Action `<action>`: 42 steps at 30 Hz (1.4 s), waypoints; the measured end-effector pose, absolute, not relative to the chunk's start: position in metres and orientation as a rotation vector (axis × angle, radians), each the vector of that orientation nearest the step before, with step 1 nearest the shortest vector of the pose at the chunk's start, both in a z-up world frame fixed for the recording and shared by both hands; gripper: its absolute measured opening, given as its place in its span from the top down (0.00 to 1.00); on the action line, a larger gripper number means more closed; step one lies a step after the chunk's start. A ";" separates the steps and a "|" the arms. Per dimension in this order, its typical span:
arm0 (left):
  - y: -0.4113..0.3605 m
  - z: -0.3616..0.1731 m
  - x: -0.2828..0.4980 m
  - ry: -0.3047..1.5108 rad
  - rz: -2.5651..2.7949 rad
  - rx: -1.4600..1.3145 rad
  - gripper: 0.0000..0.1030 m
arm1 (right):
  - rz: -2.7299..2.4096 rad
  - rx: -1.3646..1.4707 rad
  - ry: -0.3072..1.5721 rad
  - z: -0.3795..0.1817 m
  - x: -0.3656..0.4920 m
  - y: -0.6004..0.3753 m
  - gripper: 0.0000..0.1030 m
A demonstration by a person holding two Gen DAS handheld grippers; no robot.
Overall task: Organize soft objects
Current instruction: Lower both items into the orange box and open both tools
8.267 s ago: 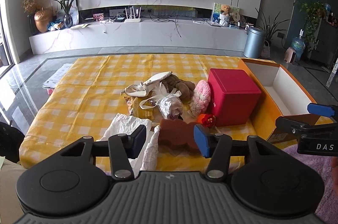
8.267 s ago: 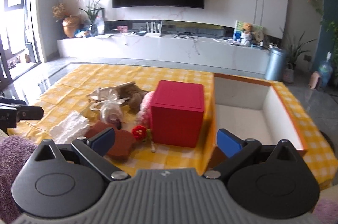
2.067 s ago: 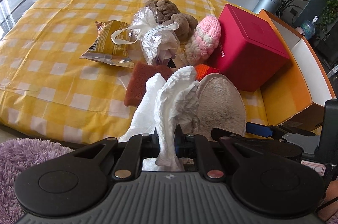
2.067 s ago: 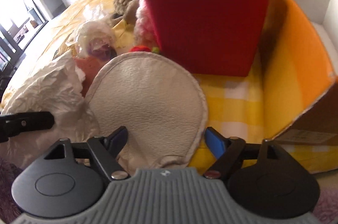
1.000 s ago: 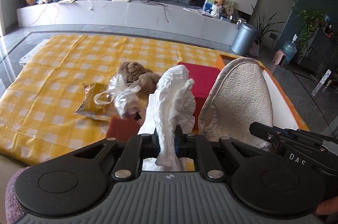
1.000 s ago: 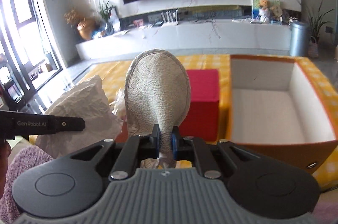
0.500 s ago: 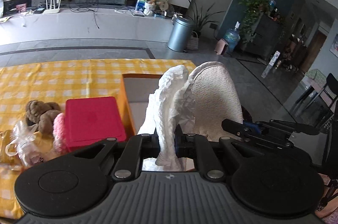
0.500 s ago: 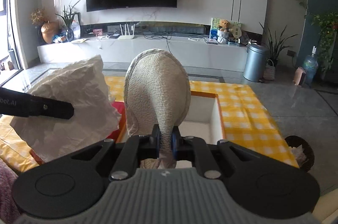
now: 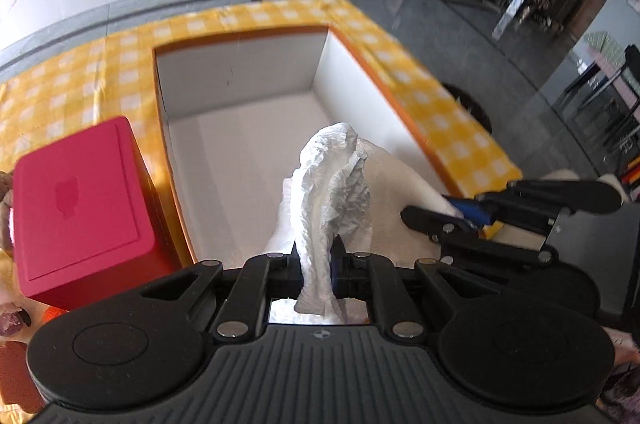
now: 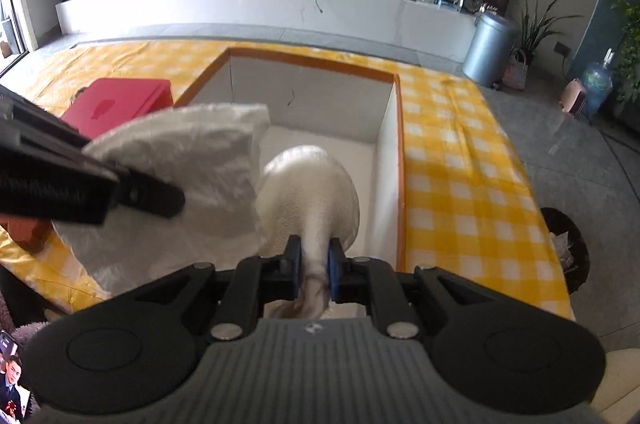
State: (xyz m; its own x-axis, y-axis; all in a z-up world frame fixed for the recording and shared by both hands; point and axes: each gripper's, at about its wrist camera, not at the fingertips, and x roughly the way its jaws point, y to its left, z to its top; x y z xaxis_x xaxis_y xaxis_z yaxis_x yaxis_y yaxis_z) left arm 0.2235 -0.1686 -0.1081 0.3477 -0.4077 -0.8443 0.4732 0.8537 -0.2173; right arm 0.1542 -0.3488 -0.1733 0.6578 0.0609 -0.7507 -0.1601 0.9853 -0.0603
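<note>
- White crumpled tissue paper (image 9: 332, 184) stands pinched between the closed jaws of the left gripper (image 9: 314, 264) in the left wrist view, now hanging over the inside of the open orange-rimmed box (image 9: 240, 64); a second ago it was held over the table with the pile in sight, so the carry has reached the box.
- Same view: the right gripper (image 9: 460, 212) sits just right of the tissue, over the box's near right corner, with the beige slipper (image 9: 400, 180) beside the paper. One red cube (image 9: 80, 200) stands outside the box, touching its left wall.
- Right wrist view: the right gripper (image 10: 314, 264) clamps the beige slipper (image 10: 308, 192) at one end, the rest hanging above the box floor (image 10: 320, 144); its jaws have just eased open slightly, yet the slipper is still caught between them.
- Count: two grippers, each holding one soft thing; one box, with nothing seen lying on its floor; one red cube (image 10: 120, 100).
- Judgement: both items look ready to be let go into the box, while the other soft things wait left of the cube.
</note>
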 end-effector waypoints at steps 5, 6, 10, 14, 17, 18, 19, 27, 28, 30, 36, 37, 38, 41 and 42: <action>-0.177 -0.119 0.225 1.098 -0.563 0.144 0.89 | 0.163 -0.146 0.888 -0.186 0.170 -0.344 0.89; -0.180 -0.121 0.226 1.105 -0.563 0.162 0.89 | 0.168 -0.145 0.896 -0.188 0.175 -0.344 0.89; -0.188 -0.131 0.232 1.136 -0.555 0.202 0.89 | 0.185 -0.155 0.928 -0.197 0.183 -0.338 0.89; -0.191 -0.139 0.232 1.161 -0.545 0.244 0.89 | 0.200 -0.168 0.992 -0.212 0.192 -0.333 0.89; -0.194 -0.142 0.231 1.156 -0.540 0.283 0.87 | 0.189 -0.188 0.993 -0.215 0.191 -0.332 0.86; -0.194 -0.142 0.231 1.158 -0.540 0.285 0.86 | 0.184 -0.188 0.993 -0.214 0.191 -0.333 0.83; -0.194 -0.143 0.233 1.160 -0.540 0.282 0.84 | 0.179 -0.189 0.993 -0.213 0.192 -0.333 0.82; -0.182 -0.120 0.232 1.107 -0.530 0.223 0.58 | 0.134 -0.251 0.963 -0.197 0.183 -0.331 0.63; -0.179 -0.113 0.230 1.088 -0.531 0.212 0.55 | 0.131 -0.252 0.961 -0.194 0.182 -0.331 0.63; -0.173 -0.102 0.225 1.051 -0.537 0.197 0.53 | 0.125 -0.250 0.954 -0.185 0.178 -0.331 0.61; -0.151 -0.061 0.206 0.935 -0.538 0.140 0.51 | 0.074 -0.257 0.893 -0.152 0.161 -0.326 0.48; -0.145 -0.052 0.200 0.896 -0.530 0.120 0.51 | 0.062 -0.253 0.874 -0.145 0.156 -0.325 0.48; -0.139 -0.045 0.195 0.860 -0.523 0.107 0.51 | 0.051 -0.243 0.853 -0.139 0.151 -0.324 0.46; -0.120 -0.026 0.177 0.751 -0.505 0.088 0.50 | 0.025 -0.192 0.762 -0.119 0.129 -0.319 0.39; -0.114 -0.021 0.170 0.719 -0.497 0.089 0.50 | 0.017 -0.171 0.731 -0.113 0.120 -0.317 0.36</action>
